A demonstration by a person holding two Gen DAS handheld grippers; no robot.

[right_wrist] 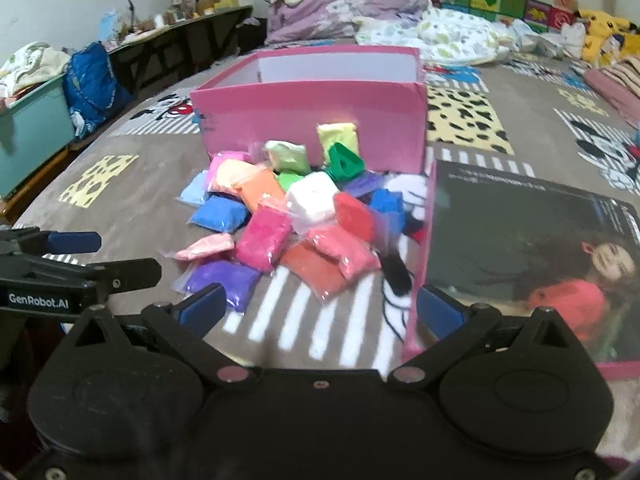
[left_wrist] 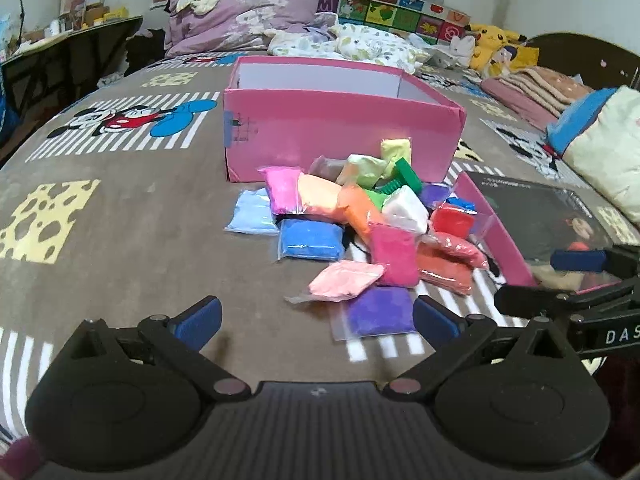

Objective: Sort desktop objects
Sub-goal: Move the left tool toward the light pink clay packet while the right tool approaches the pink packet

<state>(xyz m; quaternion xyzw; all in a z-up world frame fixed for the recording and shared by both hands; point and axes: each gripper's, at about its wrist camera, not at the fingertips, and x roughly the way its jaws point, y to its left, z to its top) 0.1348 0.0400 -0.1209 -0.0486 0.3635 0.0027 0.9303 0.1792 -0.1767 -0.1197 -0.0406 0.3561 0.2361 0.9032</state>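
A pile of small clay packets in many colours (left_wrist: 360, 224) lies on the bed in front of an open pink box (left_wrist: 340, 120). The pile (right_wrist: 296, 216) and the box (right_wrist: 312, 112) also show in the right wrist view. A green plastic tool (left_wrist: 404, 180) lies among the packets. My left gripper (left_wrist: 316, 320) is open and empty, just short of the purple packet (left_wrist: 380, 312) and the pale pink packet (left_wrist: 346, 280). My right gripper (right_wrist: 320, 312) is open and empty, near the orange-red packet (right_wrist: 316, 268) and beside the box lid's pink edge (right_wrist: 420, 280).
The box lid (right_wrist: 520, 248) with a girl's picture lies right of the pile. The bed cover (left_wrist: 120, 208) has cartoon prints. Bedding and pillows (left_wrist: 248, 12) are piled at the far end, plush toys (left_wrist: 496, 44) at the far right, a cluttered desk (left_wrist: 72, 36) at the left.
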